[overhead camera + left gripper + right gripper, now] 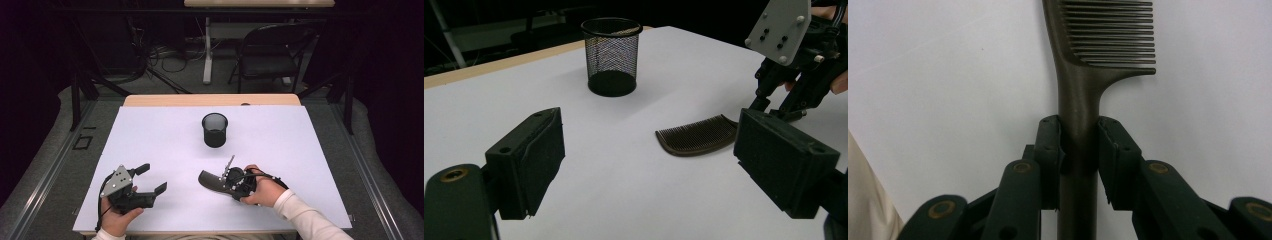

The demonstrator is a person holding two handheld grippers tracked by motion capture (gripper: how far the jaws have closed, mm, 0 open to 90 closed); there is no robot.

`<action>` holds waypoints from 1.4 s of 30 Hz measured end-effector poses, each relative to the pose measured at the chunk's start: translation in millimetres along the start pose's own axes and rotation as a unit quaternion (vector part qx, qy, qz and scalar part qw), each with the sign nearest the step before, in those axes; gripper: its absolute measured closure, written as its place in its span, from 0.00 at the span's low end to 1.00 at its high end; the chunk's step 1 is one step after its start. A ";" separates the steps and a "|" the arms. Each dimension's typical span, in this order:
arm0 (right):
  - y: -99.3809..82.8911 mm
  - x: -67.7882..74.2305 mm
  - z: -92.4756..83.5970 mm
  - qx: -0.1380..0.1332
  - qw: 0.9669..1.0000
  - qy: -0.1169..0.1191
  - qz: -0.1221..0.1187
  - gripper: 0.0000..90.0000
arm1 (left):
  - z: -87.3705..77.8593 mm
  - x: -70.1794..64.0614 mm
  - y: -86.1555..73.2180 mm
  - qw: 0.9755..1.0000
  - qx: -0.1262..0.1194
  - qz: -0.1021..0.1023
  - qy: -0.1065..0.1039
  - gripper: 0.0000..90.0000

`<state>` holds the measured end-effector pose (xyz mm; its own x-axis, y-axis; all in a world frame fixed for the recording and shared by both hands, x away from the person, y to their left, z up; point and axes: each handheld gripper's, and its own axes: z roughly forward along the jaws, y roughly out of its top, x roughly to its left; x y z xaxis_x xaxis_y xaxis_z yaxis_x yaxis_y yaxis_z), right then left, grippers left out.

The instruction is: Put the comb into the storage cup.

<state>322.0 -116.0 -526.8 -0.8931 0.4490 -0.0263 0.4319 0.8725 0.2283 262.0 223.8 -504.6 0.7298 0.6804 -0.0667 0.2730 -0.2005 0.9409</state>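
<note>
The right gripper (pixel 1079 150) clamps the dark brown plastic comb's (pixel 1098 55) handle near the black mesh cup (pixel 215 129); the left gripper (pixel 150 179) stands apart, empty.

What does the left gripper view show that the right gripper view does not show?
In the left gripper view there is the black mesh cup standing upright on the table, and the left gripper with its jaws wide apart and nothing between them. In the right gripper view you see from close how the right gripper is closed on the handle of the comb. Both views include the comb, the right gripper and the white table surface.
</note>
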 end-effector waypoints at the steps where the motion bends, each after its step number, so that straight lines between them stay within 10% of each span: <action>1: -0.1 0.1 -0.5 -0.001 1.000 0.001 0.002 0.81 | 0.1 0.0 0.0 1.000 0.000 0.000 0.000 0.15; 42: -4.6 -0.7 -30.1 -0.128 0.991 -0.030 0.036 0.81 | -0.1 0.9 -0.5 1.000 0.000 -0.002 0.001 0.15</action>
<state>316.8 -126.2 -498.5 -0.8485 0.5260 -0.0577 0.4416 0.7640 0.4704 262.5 224.5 -505.1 0.7279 0.6822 -0.0690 0.2754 -0.1987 0.9406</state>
